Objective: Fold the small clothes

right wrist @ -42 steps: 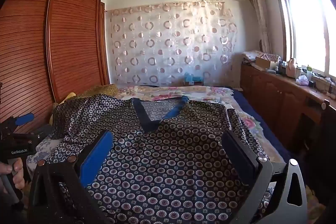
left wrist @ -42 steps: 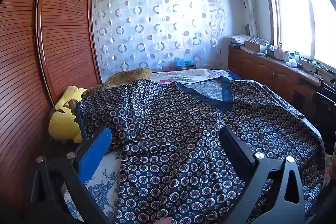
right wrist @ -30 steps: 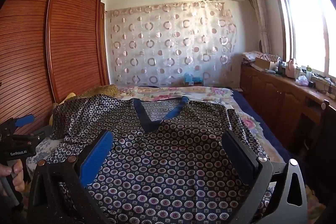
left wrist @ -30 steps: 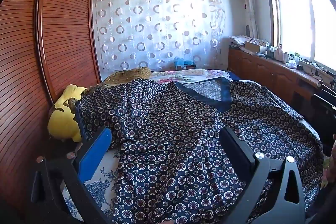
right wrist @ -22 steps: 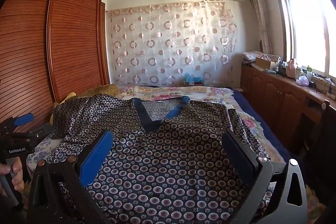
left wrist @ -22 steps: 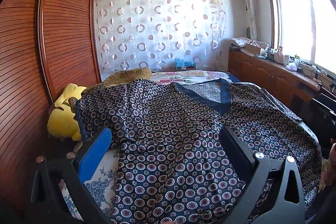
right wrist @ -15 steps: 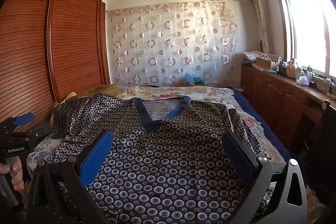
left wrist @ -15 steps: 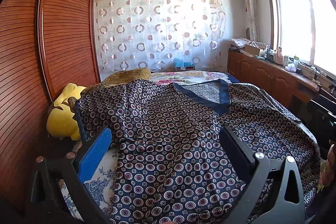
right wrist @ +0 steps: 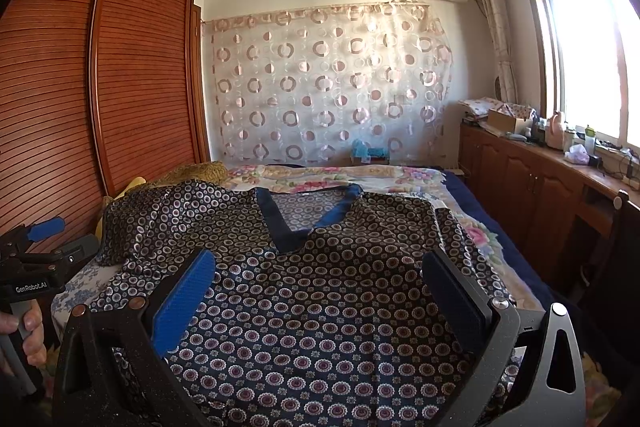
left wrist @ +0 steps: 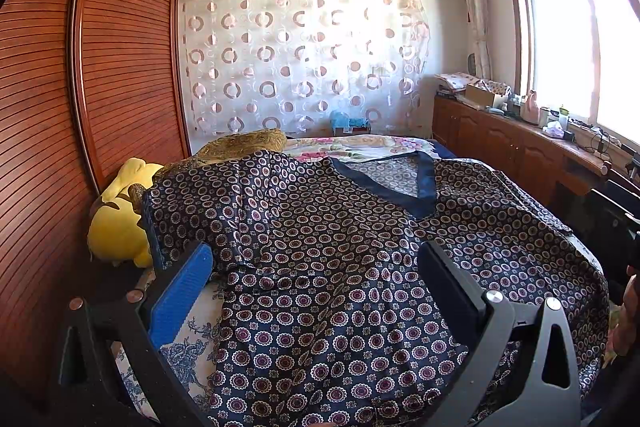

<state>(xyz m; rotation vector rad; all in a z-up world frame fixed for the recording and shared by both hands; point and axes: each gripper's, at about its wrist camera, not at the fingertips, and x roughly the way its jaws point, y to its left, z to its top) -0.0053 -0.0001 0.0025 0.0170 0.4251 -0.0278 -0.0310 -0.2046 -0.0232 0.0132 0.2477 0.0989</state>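
Note:
A navy shirt with a circle print and a plain blue V-neck lies spread flat on the bed, collar away from me; it also shows in the right wrist view. My left gripper is open and empty, held above the shirt's lower left part. My right gripper is open and empty, held above the shirt's lower middle. The left gripper's body also shows at the left edge of the right wrist view, held in a hand.
A floral bedsheet covers the bed. A yellow plush toy and a brown cushion lie at the bed's left by the wooden wardrobe. A wooden cabinet with clutter runs under the window at right.
Both grippers have risen and tilted up slightly; the shirt has not moved and nothing was gripped.

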